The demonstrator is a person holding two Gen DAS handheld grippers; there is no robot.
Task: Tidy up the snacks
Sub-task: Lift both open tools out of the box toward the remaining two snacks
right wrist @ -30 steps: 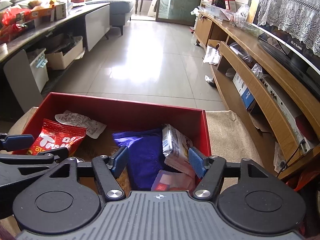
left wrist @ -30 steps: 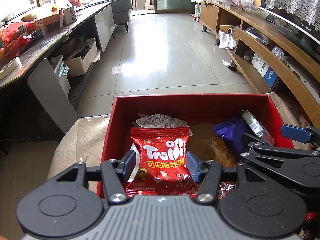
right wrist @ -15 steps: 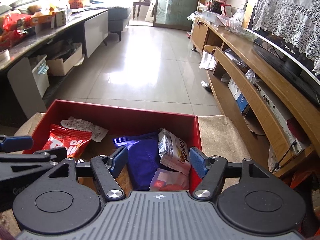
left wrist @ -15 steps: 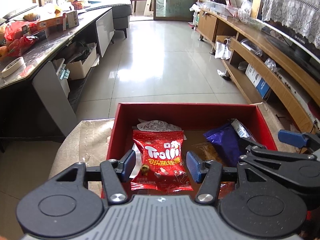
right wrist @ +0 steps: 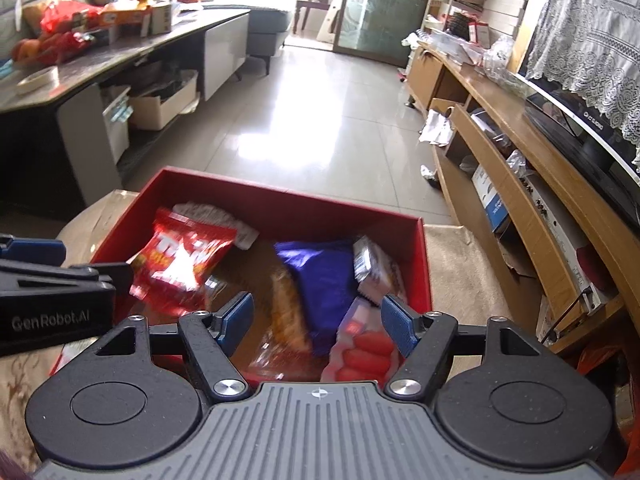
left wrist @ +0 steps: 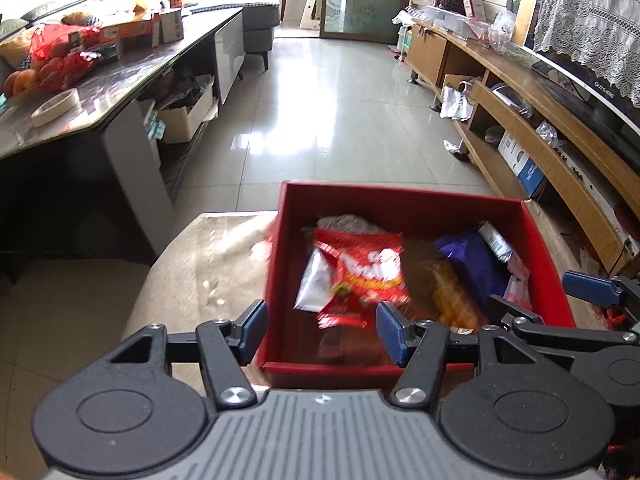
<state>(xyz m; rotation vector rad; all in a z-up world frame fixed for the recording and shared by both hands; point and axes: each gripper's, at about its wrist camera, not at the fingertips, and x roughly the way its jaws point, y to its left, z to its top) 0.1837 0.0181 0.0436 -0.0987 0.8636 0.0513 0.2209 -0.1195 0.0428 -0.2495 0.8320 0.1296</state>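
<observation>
A red box (left wrist: 400, 194) (right wrist: 280, 192) holds several snacks. A red Trolli bag (left wrist: 360, 276) (right wrist: 180, 264) lies at its left, with a silver packet (left wrist: 314, 284) beside it. A purple bag (left wrist: 472, 264) (right wrist: 320, 272) and a white wrapped pack (right wrist: 372, 268) lie at the right, a pink sausage pack (right wrist: 360, 348) near the front. My left gripper (left wrist: 320, 332) hovers over the box's near left corner, jaws opening, nothing between the pads. My right gripper (right wrist: 316, 322) hangs over the near right part, jaws opening, also holding nothing.
The box rests on a beige cloth-covered surface (left wrist: 208, 264). A long dark table (left wrist: 120, 80) with fruit and boxes runs along the left. A wooden TV cabinet (left wrist: 540, 140) lines the right. Tiled floor (left wrist: 328, 120) lies beyond the box.
Both grippers have drawn back and slightly up from the box, so more of it shows. Both pairs of jaws stand wider. The snacks stay in the box.
</observation>
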